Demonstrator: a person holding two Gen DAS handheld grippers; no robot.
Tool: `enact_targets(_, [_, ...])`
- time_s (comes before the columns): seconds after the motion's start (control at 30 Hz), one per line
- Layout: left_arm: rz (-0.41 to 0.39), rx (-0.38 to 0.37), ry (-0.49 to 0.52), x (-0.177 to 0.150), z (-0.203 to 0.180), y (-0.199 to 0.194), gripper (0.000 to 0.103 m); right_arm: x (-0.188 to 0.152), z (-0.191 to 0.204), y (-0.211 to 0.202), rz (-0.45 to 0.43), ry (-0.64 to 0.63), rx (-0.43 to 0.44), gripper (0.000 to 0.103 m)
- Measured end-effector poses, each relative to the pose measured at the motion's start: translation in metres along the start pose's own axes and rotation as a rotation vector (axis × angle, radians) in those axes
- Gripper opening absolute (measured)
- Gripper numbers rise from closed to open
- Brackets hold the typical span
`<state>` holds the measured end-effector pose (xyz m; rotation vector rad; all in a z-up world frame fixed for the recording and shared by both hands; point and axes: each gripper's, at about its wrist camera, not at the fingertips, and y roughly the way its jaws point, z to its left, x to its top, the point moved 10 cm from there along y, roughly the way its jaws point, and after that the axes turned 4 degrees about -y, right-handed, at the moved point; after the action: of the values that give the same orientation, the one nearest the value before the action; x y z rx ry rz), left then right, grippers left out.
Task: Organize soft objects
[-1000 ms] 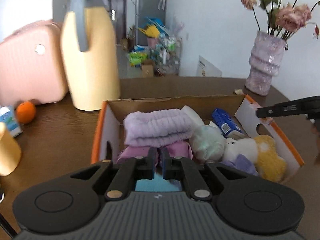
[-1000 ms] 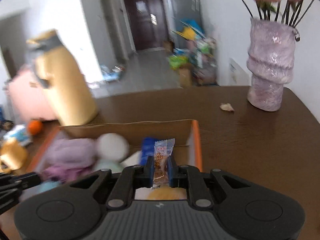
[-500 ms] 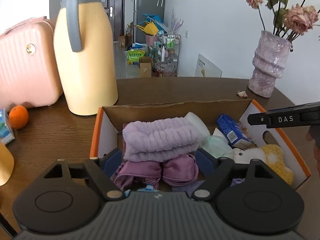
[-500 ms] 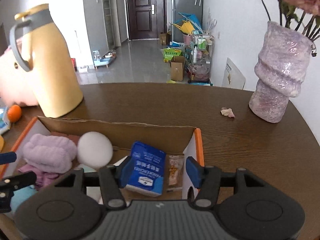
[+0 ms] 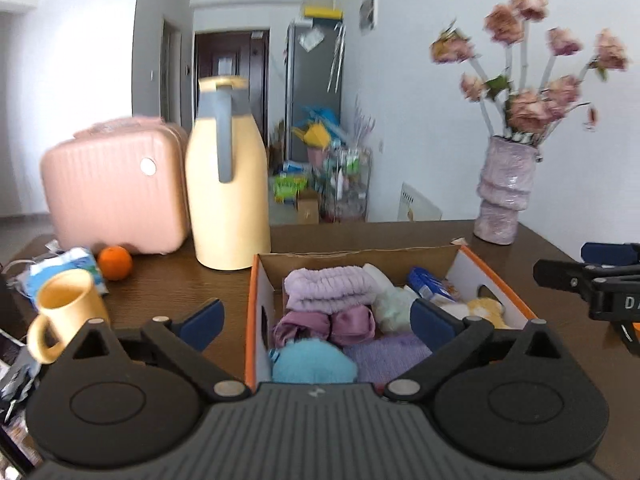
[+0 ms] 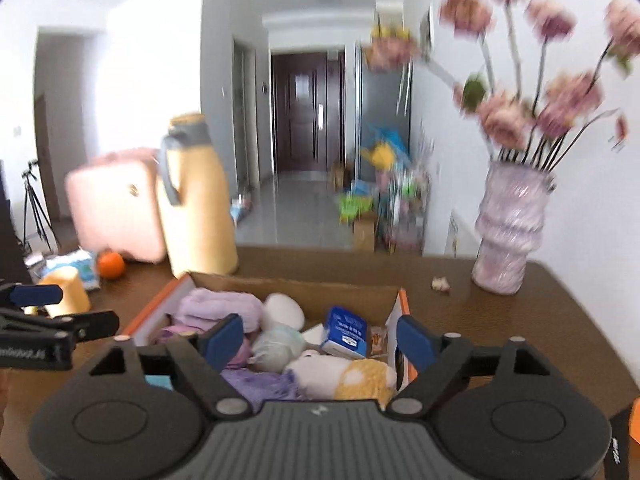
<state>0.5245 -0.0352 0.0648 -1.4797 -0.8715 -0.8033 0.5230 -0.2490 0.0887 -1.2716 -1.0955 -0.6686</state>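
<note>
Nearest each camera, the left gripper (image 5: 316, 320) and right gripper (image 6: 320, 340) hang with fingers spread wide, holding nothing. Below them the cardboard box (image 5: 251, 312) on the brown table (image 5: 168, 280) holds a blue plush (image 5: 314, 362), folded lilac towel (image 5: 330, 288), white-and-yellow plush (image 6: 340, 374) and blue packet (image 6: 345, 332). Behind stands a yellow jug (image 5: 228, 184).

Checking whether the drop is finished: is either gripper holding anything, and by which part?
Nothing is held: the left gripper and right gripper are both open and empty.
</note>
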Motion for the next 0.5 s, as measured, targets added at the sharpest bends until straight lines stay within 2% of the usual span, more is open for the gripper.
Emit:
enact_targets(0.23, [-0.155,0.01,0.029,-0.047,0.002,-0.096,0.103,-0.051,0.038,-0.106,-0.171,-0.017,-0.02,0.089])
enact_targets(0.3, [-0.198,0.001,0.04,-0.064,-0.001,-0.124,0.103,-0.066,0.047,-0.125,-0.186,-0.029,-0.025,0.089])
enact_targets(0.5, [-0.239,-0.011,0.01,-0.112,0.004,-0.188,0.103,-0.11,0.074,-0.181,-0.207,-0.012,-0.009,0.089])
